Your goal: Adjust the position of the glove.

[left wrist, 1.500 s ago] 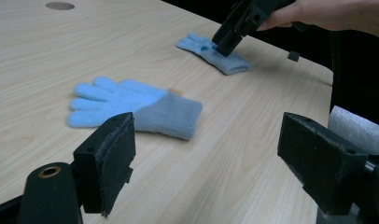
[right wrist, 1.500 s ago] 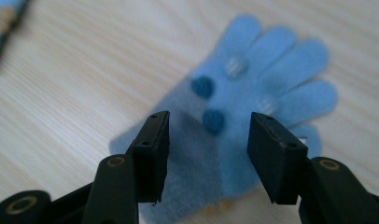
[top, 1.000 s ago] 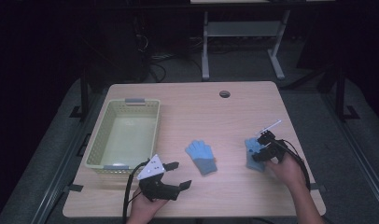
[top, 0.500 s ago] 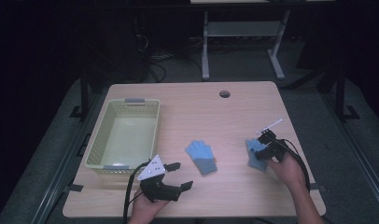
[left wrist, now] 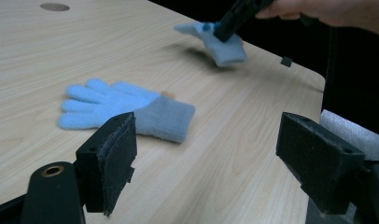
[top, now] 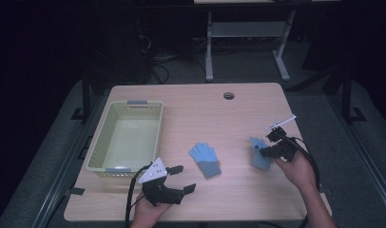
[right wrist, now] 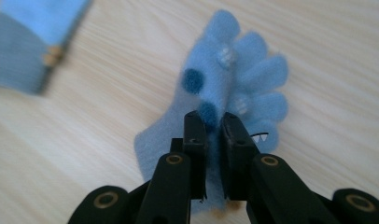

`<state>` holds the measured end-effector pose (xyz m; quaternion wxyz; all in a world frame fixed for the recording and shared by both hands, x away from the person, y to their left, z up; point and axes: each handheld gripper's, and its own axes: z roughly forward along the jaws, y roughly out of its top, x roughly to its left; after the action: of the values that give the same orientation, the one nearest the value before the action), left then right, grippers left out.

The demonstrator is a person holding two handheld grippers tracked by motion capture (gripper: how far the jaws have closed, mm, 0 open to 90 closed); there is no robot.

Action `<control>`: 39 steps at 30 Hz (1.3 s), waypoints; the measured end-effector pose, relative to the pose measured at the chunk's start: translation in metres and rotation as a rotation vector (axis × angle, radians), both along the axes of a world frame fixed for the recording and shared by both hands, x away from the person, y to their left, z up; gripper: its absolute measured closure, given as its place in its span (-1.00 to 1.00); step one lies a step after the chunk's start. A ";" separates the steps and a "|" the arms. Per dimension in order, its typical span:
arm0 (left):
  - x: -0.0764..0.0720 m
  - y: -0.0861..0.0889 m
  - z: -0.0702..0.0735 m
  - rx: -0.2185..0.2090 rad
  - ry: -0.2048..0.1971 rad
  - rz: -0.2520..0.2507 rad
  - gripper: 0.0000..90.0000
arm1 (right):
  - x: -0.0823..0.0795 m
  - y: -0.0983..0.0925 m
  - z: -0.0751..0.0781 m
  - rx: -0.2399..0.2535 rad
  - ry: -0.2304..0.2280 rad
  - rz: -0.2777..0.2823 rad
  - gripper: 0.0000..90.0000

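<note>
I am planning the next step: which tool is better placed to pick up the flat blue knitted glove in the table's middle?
Left: the left tool is open beside the flat blue knitted glove; the right tool already grips the other glove.

bare table [top: 238, 114] beyond flat glove [top: 205, 159], basket [top: 126, 136] blocking left

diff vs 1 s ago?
Little change. The right gripper stays shut on the right glove, shifted only slightly toward the table's middle. The left gripper stays open at the near edge; the middle glove and basket have not moved.
</note>
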<state>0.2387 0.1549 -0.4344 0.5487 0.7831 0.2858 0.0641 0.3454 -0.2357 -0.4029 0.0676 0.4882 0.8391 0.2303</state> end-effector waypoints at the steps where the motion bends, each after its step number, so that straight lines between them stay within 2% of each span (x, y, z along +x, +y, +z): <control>1: 0.000 0.000 0.000 0.000 0.000 0.000 -0.56 | 0.000 0.000 0.000 0.000 0.000 0.000 0.82; 2: 0.000 -0.001 0.000 0.001 0.003 -0.002 -0.56 | -0.002 0.008 0.010 0.001 -0.024 0.024 0.82; 6: 0.000 -0.002 -0.001 0.008 0.005 -0.005 -0.56 | -0.002 0.026 0.025 0.012 -0.048 0.085 0.82; 9: -0.001 -0.001 0.000 0.004 -0.005 0.003 -0.56 | -0.001 0.041 0.032 0.005 -0.064 0.135 0.82; 16: 0.000 0.002 0.001 0.000 -0.010 0.010 -0.56 | 0.008 0.072 0.041 -0.012 -0.061 0.217 0.82; 18: 0.000 0.003 0.002 -0.004 -0.010 0.017 -0.56 | 0.011 0.078 0.041 -0.006 -0.057 0.232 0.82; 21: 0.000 0.003 0.002 -0.002 -0.014 0.021 -0.56 | 0.013 0.089 0.039 0.040 -0.044 0.271 0.82; 24: 0.001 0.001 0.000 0.002 -0.007 0.021 -0.56 | 0.015 0.101 0.038 0.045 -0.035 0.310 0.82; 25: 0.001 0.002 0.000 0.015 -0.006 0.016 -0.56 | 0.015 0.104 0.037 0.041 -0.035 0.317 0.82; 27: 0.001 0.002 0.000 0.013 -0.005 0.018 -0.56 | 0.016 0.109 0.036 0.038 -0.029 0.328 0.82; 30: -0.001 0.002 0.001 0.018 -0.017 0.020 -0.56 | 0.020 0.124 0.029 0.038 -0.007 0.374 0.81; 34: -0.001 0.002 0.001 0.013 -0.014 0.023 -0.56 | 0.026 0.136 0.020 0.008 0.018 0.420 0.81; 39: -0.001 0.002 0.001 0.013 -0.015 0.023 -0.56 | 0.032 0.149 0.015 -0.007 0.028 0.441 0.81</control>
<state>0.2379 0.1567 -0.4333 0.5450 0.7827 0.2902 0.0779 0.3772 -0.0864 -0.3883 0.0056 0.2960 0.9272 0.2296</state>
